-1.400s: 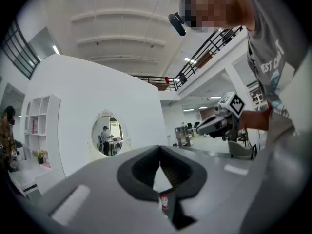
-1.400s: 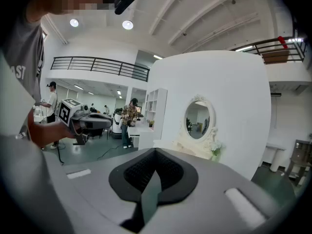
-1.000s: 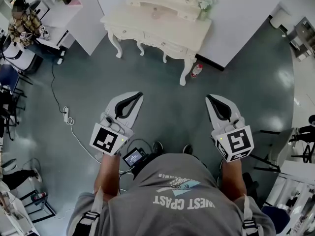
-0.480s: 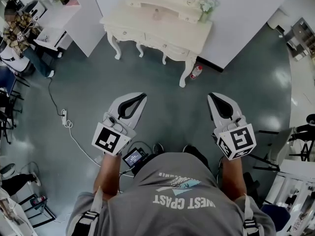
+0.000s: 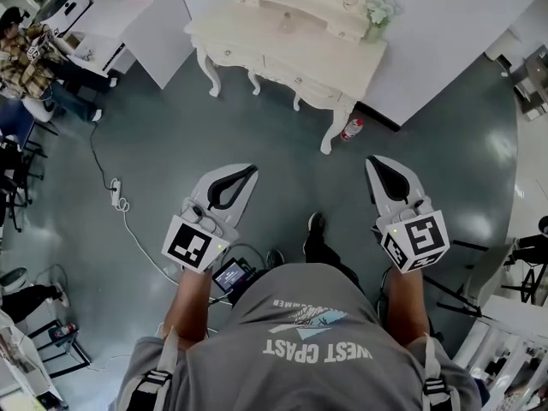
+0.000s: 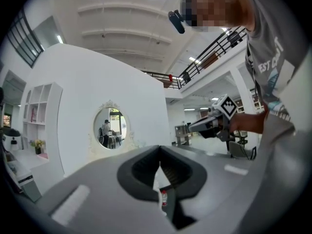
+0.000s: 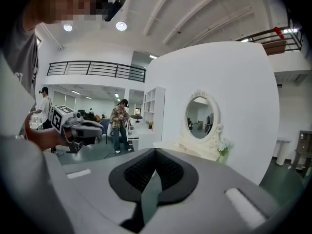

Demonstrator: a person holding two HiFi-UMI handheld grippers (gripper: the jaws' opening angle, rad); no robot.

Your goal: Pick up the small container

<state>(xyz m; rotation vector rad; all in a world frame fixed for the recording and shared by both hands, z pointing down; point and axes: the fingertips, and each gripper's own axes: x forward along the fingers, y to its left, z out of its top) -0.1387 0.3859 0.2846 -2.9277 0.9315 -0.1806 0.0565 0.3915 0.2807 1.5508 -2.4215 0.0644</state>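
Observation:
A small pinkish container [image 5: 286,24] stands on the cream vanity table [image 5: 257,45] at the top of the head view, far ahead of both grippers. My left gripper [image 5: 253,169] is held level over the grey floor, shut with nothing in it; its tips [image 6: 159,147] meet in the left gripper view. My right gripper [image 5: 377,159] hangs at the same height to the right, also shut and empty, its tips [image 7: 155,150] closed in the right gripper view. A red and white bottle [image 5: 352,128] stands on the floor by the table's front right leg, and the bottle [image 6: 163,199] shows below the left jaws.
The vanity has an oval mirror [image 7: 200,115] and flowers [image 5: 377,11]. A cable with a power strip [image 5: 117,193] lies on the floor at left. A person [image 5: 34,58] sits by a white desk [image 5: 128,7] at far left. Chairs [image 5: 527,255] stand at right.
The person has stepped toward the vanity; a shoe now shows ahead of the body and the table has shifted rightward in view. Both grippers moved along, still shut.

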